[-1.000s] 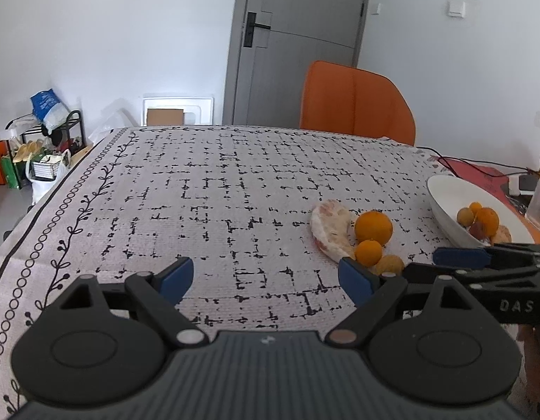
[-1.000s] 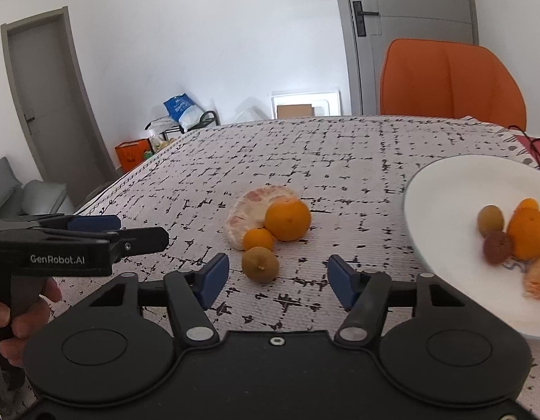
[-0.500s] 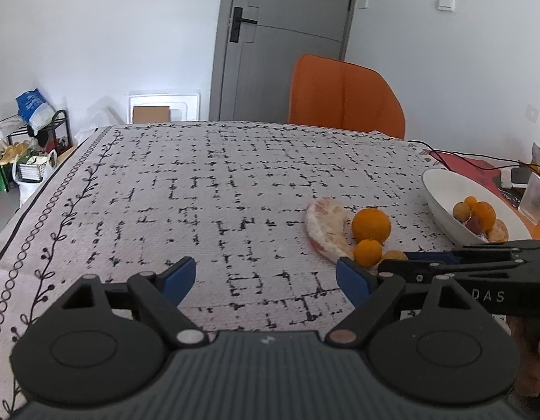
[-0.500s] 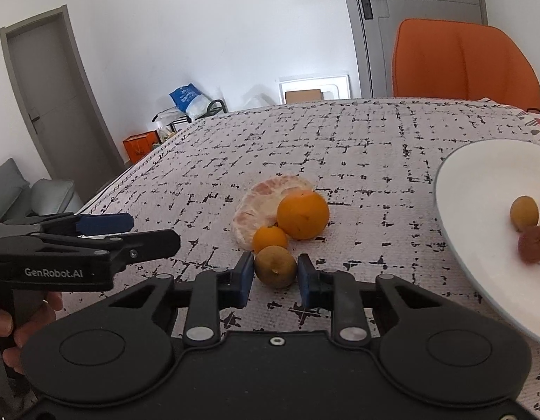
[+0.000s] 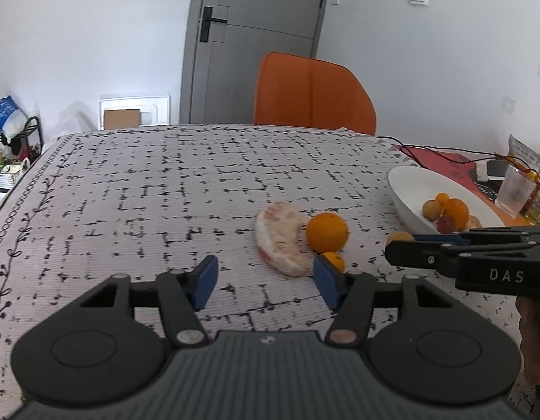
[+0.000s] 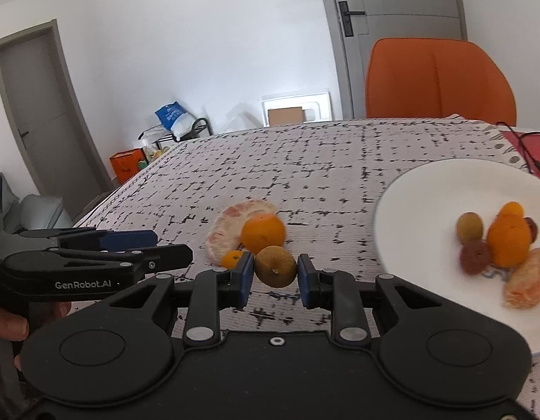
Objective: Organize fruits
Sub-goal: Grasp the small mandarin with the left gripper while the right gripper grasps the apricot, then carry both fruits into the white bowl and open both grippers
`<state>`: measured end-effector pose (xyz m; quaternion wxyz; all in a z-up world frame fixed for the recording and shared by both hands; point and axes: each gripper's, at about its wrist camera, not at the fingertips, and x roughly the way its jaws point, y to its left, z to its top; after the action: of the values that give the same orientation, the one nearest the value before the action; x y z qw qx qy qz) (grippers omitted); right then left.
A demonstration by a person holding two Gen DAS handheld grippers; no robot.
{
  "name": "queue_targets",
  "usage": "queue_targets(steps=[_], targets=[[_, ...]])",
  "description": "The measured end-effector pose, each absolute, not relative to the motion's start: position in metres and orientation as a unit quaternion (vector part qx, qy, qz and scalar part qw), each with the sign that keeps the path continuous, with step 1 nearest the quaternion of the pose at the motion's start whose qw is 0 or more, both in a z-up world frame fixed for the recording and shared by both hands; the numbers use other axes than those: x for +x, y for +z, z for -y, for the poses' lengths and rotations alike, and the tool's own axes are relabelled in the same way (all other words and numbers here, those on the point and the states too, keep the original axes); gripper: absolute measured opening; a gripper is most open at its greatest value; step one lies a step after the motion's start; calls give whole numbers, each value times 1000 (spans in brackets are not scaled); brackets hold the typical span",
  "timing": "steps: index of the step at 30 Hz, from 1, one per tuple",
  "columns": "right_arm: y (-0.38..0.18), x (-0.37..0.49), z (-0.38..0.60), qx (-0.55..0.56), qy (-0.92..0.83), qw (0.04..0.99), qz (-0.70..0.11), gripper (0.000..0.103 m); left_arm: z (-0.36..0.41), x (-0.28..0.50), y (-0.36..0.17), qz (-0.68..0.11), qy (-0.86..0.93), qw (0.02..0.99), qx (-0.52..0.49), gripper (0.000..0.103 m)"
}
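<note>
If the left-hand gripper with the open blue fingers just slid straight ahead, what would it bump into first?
Probably the peeled pomelo segment, which lies on the tablecloth just beyond the left gripper, toward its right finger. Depth is hard to judge; the small tangerine sits close beside.

Orange chair (image 5: pixel 313 92), grey door (image 5: pixel 256 43).
</note>
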<state>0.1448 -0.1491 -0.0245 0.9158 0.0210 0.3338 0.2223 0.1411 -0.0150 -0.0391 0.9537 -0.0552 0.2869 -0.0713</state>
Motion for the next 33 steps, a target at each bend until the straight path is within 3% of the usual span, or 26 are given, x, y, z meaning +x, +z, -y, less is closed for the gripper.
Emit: queue_targets(steps=[14,21,25,33], targets=[[-15,134,182,25,190,928,-320,25,43,154,-42,-291,-111,949,-52,37],[-13,131,198,33,171,933,-315,25,56,164,-48,-300,-115,946,-45,35],[-13,130,210,37,158,936,-313,25,64,171,-54,-318,-113,940,-42,22],[-15,127,235,48,128,941,-311,25,77,168,-45,-304,-126,944,-36,22]])
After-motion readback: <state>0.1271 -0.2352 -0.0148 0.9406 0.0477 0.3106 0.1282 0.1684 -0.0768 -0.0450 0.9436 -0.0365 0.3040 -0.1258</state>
